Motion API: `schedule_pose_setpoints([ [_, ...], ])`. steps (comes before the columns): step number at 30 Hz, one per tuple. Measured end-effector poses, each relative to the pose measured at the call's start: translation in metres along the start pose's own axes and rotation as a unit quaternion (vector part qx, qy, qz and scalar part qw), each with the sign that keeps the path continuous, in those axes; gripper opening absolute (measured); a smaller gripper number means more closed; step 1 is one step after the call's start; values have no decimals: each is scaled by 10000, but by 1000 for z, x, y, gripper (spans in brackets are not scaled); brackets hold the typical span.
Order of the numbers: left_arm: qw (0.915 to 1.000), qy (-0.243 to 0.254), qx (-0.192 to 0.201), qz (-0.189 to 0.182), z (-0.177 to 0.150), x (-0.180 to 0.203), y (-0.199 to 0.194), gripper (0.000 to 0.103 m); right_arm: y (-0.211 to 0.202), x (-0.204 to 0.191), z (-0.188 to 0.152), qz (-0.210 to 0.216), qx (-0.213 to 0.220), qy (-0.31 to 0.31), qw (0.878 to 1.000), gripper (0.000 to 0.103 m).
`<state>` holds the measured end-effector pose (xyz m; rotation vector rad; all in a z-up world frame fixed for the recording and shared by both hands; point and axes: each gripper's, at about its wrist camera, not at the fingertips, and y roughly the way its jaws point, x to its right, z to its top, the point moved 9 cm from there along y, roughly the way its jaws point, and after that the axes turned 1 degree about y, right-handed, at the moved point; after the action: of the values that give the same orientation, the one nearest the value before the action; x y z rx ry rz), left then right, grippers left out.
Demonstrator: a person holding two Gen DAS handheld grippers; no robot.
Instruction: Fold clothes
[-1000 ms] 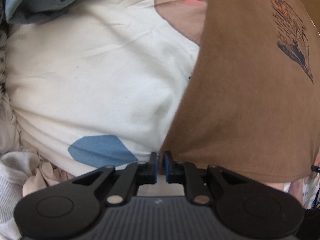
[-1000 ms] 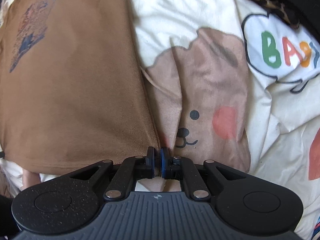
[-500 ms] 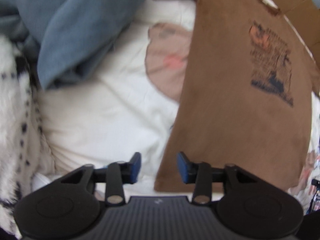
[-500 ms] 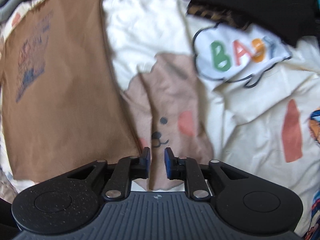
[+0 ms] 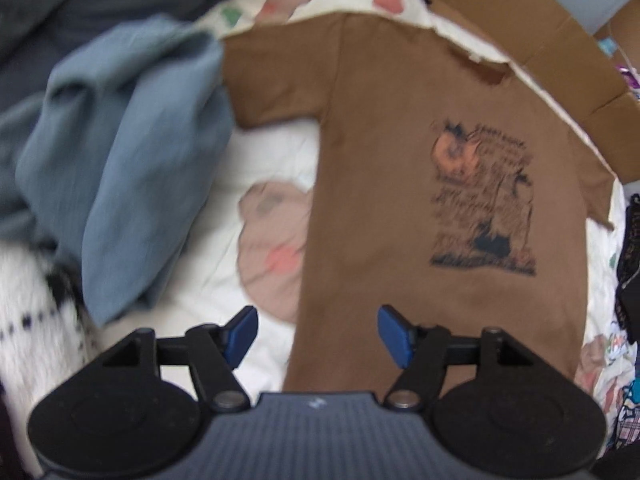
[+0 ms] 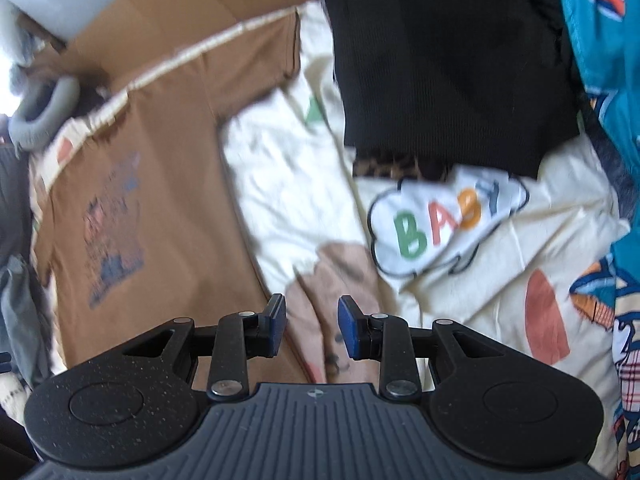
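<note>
Now both tongs hang above the bed, empty. The left tongs (image 5: 318, 334) stand wide apart and the right tongs (image 6: 312, 326) part-open; both have just been opening, with nothing between the pads. The brown T-shirt (image 5: 400, 220) lies spread flat, print side up, on the cream cartoon bedsheet (image 6: 300, 184). Landmark: the shirt. A blue-grey garment (image 5: 120, 168) is heaped just beside its left sleeve, a black garment (image 6: 440, 60) lies off its right sleeve, and a cardboard box (image 5: 540, 40) sits past the collar.

Judgement: the shirt is laid out and smoothed; folding proper has not begun. For a clean first fold, I would take a shoulder and the hem on the same side, pinching shirt cloth only and not the sheet beneath. Carry that side over toward the print in one line, keeping the edge taut. Risk: the blue-grey heap crowds the left sleeve and could get dragged along.
</note>
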<state>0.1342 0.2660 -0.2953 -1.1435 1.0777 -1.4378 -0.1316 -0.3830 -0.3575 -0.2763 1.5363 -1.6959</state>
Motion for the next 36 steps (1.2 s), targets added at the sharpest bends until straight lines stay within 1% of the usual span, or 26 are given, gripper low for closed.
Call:
schedule_pose_setpoints([
  [4, 9998, 102, 156, -41, 28, 23, -5, 70, -14, 1, 19, 109, 305, 176, 9993, 38],
  [7, 9994, 218, 262, -56, 45, 39, -2, 74, -20, 0, 31, 203, 491, 241, 9983, 40],
  [10, 9989, 314, 323, -102, 60, 55, 3, 74, -25, -5, 42, 113, 685, 158, 9975, 39],
  [16, 9982, 465, 324, -189, 81, 79, 29, 74, -16, -27, 66, 487, 952, 165, 9941, 40],
  [21, 9960, 717, 341, -420, 103, 98, 64, 74, 14, -51, 87, 745, 1010, 68, 9921, 40],
  [26, 9937, 899, 385, -555, 133, 114, 106, 74, 66, -67, 115, 921, 1081, 111, 9898, 40],
  [30, 9922, 952, 455, -668, 160, 129, 135, 73, 108, -72, 137, 963, 1118, 253, 9887, 39],
  [33, 9902, 1086, 565, -678, 179, 147, 153, 69, 134, -70, 151, 936, 1097, 416, 9887, 39],
  [36, 9868, 1310, 572, -758, 193, 173, 170, 66, 153, -66, 161, 917, 1065, 612, 9882, 39],
])
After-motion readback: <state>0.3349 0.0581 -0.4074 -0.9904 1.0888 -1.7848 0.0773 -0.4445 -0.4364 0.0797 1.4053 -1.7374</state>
